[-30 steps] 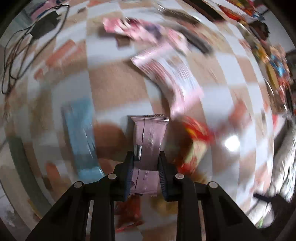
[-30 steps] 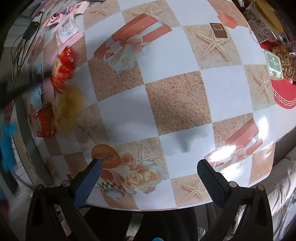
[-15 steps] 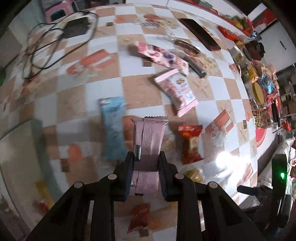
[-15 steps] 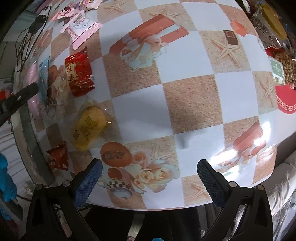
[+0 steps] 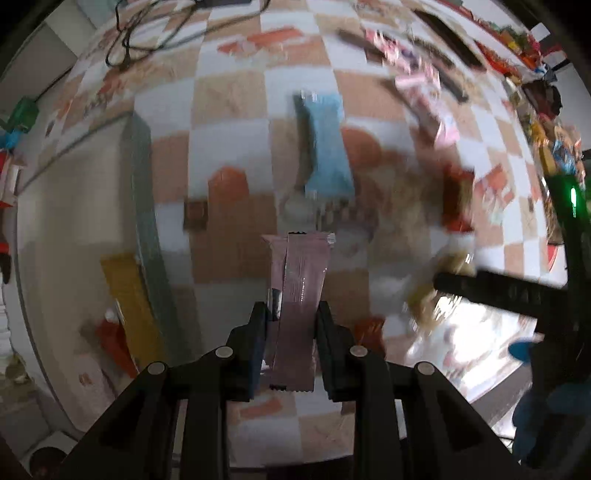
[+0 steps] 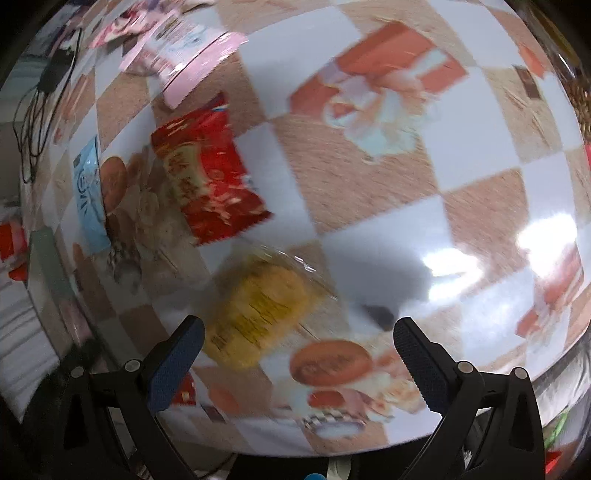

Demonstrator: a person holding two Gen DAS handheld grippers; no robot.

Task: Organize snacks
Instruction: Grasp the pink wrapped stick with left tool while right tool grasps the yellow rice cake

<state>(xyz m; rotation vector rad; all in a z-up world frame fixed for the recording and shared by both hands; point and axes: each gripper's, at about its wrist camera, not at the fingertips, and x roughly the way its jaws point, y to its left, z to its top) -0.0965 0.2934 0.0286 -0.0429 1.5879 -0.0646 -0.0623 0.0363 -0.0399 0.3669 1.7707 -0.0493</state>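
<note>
My left gripper (image 5: 291,317) is shut on a long pink wrapped snack bar (image 5: 299,280) and holds it above the checked tablecloth near the table's left edge. A light blue snack pack (image 5: 325,147) lies ahead of it. My right gripper (image 6: 295,354) is open and empty, low over the table, with a yellow snack in clear wrap (image 6: 258,306) just ahead of its left finger. A red snack pack (image 6: 207,170) lies beyond that, then a pink pack (image 6: 184,48). The blue pack (image 6: 88,184) shows at the left.
A clear box wall (image 5: 147,206) stands at the table's left edge, with a yellow pack (image 5: 129,295) and a red pack (image 5: 114,339) beside it. Black cables (image 5: 147,33) lie at the far left. More snacks crowd the far right (image 5: 546,140).
My left gripper has swung left with the pink bar, so the blue pack now lies straight ahead. My right gripper has moved left and closer to the yellow and red packs.
</note>
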